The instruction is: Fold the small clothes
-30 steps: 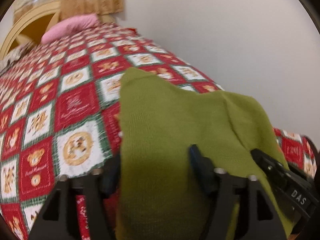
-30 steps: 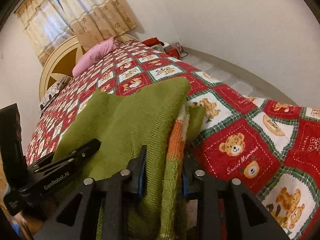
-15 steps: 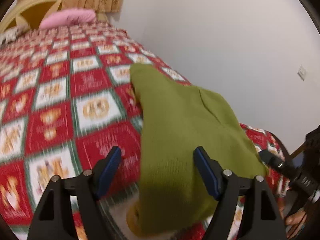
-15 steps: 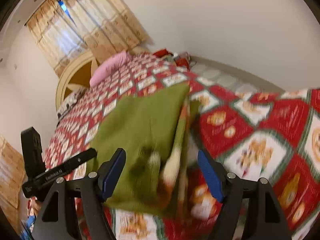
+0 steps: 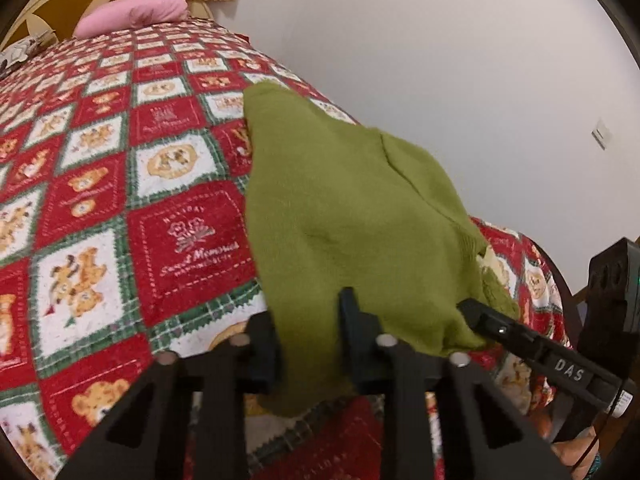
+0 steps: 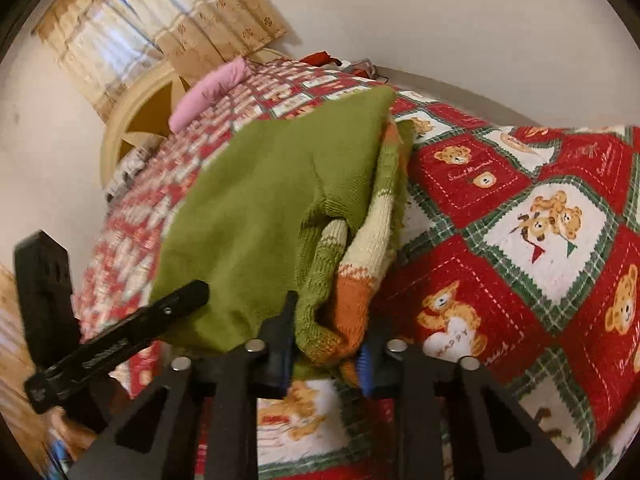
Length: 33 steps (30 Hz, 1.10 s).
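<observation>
Left wrist view showed the left claw (image 5: 308, 344) and the right claw (image 6: 326, 344) closing on the green sweater (image 5: 344, 216)'s near edge, so the next fold looked ready to be lifted away from them.

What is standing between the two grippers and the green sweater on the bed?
Nothing visible. The green sweater already lies between the closing jaws of the left gripper and the right gripper, on the quilt.

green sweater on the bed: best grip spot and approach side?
Take the green sweater by its near hem, one corner per tongs, coming in low from the bed's foot. That edge overhangs toward the cameras in bunched layers. Left tongs and right tongs are closing on it there now.
</observation>
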Tool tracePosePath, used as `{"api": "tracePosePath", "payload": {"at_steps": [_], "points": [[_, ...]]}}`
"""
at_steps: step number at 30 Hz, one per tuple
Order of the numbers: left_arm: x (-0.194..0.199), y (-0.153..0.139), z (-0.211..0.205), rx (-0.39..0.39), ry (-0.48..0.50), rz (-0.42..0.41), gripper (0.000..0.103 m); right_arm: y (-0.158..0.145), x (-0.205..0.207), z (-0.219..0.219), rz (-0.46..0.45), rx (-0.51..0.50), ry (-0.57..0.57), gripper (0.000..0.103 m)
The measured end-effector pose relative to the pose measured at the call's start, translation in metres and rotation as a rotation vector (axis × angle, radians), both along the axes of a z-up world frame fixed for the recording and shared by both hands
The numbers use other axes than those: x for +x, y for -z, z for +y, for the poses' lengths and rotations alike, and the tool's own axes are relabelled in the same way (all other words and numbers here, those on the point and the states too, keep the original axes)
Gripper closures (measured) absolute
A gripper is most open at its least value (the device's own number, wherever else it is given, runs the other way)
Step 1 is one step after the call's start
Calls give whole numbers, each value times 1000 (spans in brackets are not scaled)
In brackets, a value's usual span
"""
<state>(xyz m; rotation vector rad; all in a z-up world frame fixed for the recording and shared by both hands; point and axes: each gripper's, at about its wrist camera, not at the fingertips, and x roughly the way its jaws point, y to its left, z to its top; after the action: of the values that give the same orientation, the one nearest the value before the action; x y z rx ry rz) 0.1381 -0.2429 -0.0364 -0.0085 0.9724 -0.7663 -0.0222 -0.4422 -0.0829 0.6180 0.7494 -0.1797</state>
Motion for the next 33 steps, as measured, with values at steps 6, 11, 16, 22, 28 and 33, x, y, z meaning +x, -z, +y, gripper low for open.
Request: {"api": "tracePosePath", "payload": {"at_steps": [6,11,16,22,28,33], "points": [[-9,-8,15,-3,-24,16,83,-14,-20,1,-49,95,-39,86],[-13,12,14,63,-35,-8,80,7,-25,5,30,26,-23,86],[-21,17,14,129,-60,-102,56,19,-27,3,19,11,4,85],[-33,11,27,187,-98,-185,43,8,-54,16,8,-58,19,73],[-54,11,36,253,-99,-273,43,-14,-77,40,37,-232,15,73],[-74,3,50,244,-104,-284,43,-42,-93,59,15,-375,68,45]]}}
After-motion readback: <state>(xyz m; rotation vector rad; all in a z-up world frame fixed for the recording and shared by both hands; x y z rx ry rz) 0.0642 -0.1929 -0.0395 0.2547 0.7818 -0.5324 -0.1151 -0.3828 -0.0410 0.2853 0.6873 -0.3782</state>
